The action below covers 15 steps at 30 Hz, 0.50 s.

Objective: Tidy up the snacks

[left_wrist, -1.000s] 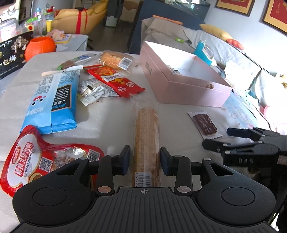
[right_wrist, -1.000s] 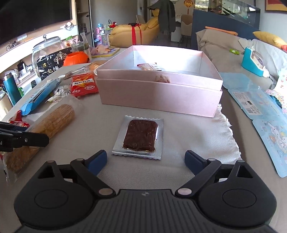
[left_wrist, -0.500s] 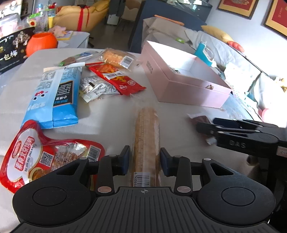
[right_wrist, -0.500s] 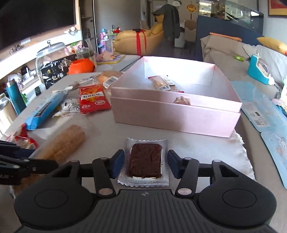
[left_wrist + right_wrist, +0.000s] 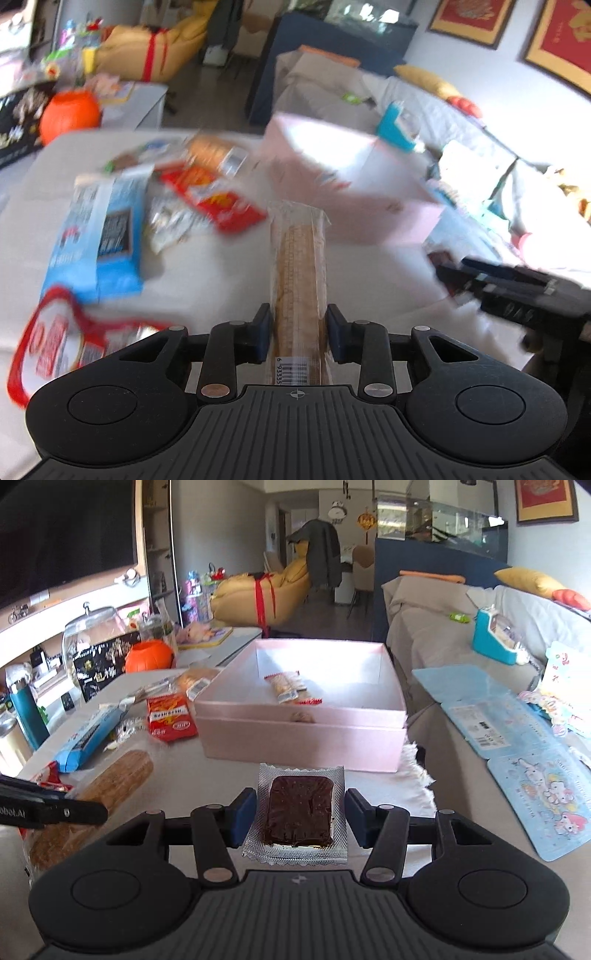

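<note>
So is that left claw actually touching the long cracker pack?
Touching. The left wrist view shows the left claw with both blue pads pressed against the sides of the long cracker pack, no gap on either side.

Left wrist view: motion-blurred across the worktop (image 5: pixel 207 280); print on blue packet (image 5: pixel 99 236) and red pouch (image 5: pixel 51 343) unreadable. Pink box (image 5: pixel 351 199) smeared, contents indistinct. Wafer pack (image 5: pixel 299 291) near end hidden behind tongs body; barcode cut off.

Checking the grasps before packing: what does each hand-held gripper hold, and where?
Left hand-held gripper: long biscuit pack, near its barcode end. Right hand-held gripper: foil-wrapped brownie, at its side edges.
</note>
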Each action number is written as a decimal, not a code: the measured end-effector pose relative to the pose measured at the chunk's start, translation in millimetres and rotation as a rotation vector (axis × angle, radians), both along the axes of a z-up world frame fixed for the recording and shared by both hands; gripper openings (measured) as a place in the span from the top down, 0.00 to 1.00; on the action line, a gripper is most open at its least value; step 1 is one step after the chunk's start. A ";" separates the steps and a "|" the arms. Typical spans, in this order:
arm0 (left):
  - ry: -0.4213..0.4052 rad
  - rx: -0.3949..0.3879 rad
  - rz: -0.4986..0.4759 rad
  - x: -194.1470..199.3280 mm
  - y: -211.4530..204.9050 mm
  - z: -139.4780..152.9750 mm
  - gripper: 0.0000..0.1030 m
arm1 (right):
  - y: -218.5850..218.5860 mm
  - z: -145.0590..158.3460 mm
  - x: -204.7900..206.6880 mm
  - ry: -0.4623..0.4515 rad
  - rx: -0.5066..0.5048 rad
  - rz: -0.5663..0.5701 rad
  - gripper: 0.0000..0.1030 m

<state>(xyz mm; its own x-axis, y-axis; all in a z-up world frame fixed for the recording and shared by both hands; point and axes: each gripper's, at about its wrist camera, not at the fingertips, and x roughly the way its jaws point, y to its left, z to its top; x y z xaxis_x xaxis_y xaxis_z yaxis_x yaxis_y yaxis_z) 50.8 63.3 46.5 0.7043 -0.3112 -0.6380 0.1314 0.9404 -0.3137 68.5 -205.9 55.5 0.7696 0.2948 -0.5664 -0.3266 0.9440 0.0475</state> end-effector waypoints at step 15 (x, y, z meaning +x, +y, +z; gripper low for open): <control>-0.171 -0.163 -0.053 154.3 -7.6 72.9 0.62 | -5.7 37.8 40.9 -0.101 0.031 -0.035 0.49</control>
<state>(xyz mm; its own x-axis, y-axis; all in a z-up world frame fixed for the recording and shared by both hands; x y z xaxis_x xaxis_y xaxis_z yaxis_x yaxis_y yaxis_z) 205.1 55.7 119.4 0.7776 -0.4398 -0.4494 0.2436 0.8696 -0.4295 109.5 -211.5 93.3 0.8326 0.2830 -0.4762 -0.2984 0.9534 0.0448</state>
